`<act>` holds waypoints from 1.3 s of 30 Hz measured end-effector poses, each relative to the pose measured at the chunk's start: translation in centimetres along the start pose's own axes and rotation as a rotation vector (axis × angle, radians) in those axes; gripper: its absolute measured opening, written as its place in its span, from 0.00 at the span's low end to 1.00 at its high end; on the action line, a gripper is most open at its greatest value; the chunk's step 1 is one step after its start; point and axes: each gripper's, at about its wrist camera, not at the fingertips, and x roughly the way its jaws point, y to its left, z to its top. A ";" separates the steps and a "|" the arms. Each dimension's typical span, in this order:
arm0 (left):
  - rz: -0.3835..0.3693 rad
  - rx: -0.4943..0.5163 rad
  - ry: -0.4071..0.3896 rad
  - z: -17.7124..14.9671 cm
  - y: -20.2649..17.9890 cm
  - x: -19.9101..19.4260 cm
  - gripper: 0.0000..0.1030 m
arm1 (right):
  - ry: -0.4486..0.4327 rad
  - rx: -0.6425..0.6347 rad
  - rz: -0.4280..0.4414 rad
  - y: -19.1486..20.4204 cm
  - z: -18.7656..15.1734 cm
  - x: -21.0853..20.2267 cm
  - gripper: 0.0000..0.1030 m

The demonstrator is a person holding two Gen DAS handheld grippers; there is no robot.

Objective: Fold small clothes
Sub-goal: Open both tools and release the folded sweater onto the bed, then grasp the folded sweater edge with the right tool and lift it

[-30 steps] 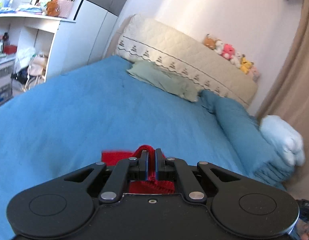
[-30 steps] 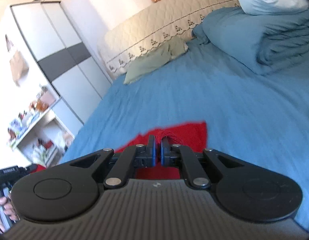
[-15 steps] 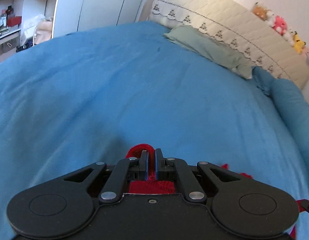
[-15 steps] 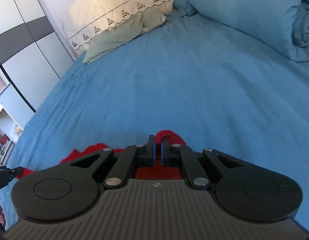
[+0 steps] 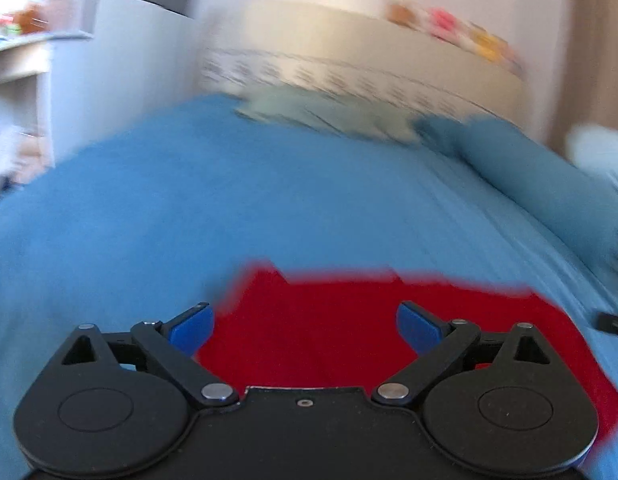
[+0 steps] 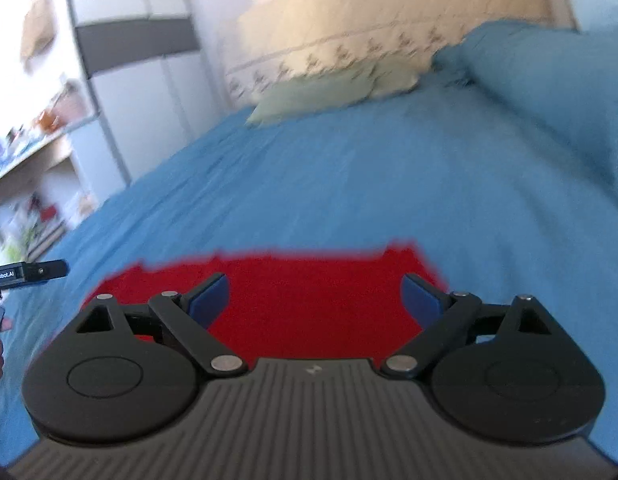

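Currently, both claws stand wide apart and hold nothing. The left claw hangs over the red garment, with a blue pad at either side of the cloth and no fabric between them. The right claw is in the same state above the garment.

The garment lies flat on the blue bed, directly under and just ahead of both claws. Its far edge runs roughly straight across both views. Judged from this layout, a fold has been laid down and let go; the spread jaws suit a release or a fresh approach, not a carry. Whether further folds are needed cannot be told, as the near part of the garment is hidden by the claw bodies.

Both views are motion-blurred, the left one heavily, so fine fabric detail is unreadable.

A green pillow and a folded blue duvet lie at the head of the bed, well apart from the garment, which leaves a flat work area.

Writing: in the right view, the other device at the left edge bears a white label of which "Robot.AI" is legible; the leading characters are cut off.
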 end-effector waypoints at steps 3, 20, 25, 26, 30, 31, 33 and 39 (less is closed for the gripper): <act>0.013 -0.019 0.095 -4.0 0.4 0.2 0.97 | 0.063 -0.036 -0.030 0.3 -3.5 0.7 1.00; 0.151 0.003 0.167 -5.6 1.2 -3.4 0.99 | 0.097 -0.057 -0.203 -1.3 -7.0 -6.0 1.00; 0.089 0.051 0.081 -3.9 -2.0 -7.2 1.00 | 0.113 -0.029 -0.187 0.2 -5.3 -11.3 1.00; 0.073 0.048 0.094 -3.8 -2.7 -7.2 1.00 | 0.128 -0.008 -0.178 0.5 -5.3 -11.9 1.00; -0.008 -0.027 0.172 -4.5 -5.2 -5.8 1.00 | 0.209 0.089 -0.129 1.2 -7.0 -12.6 1.00; -0.024 -0.043 0.182 -4.8 -5.8 -5.4 1.00 | 0.208 0.108 -0.137 1.4 -7.7 -12.5 1.00; -0.032 -0.066 0.189 -5.2 -6.7 -4.9 1.00 | 0.200 0.162 -0.157 1.4 -9.0 -12.1 1.00; -0.059 -0.073 0.195 -5.9 -8.7 -4.7 1.00 | 0.121 0.361 -0.157 0.3 -11.7 -10.9 1.00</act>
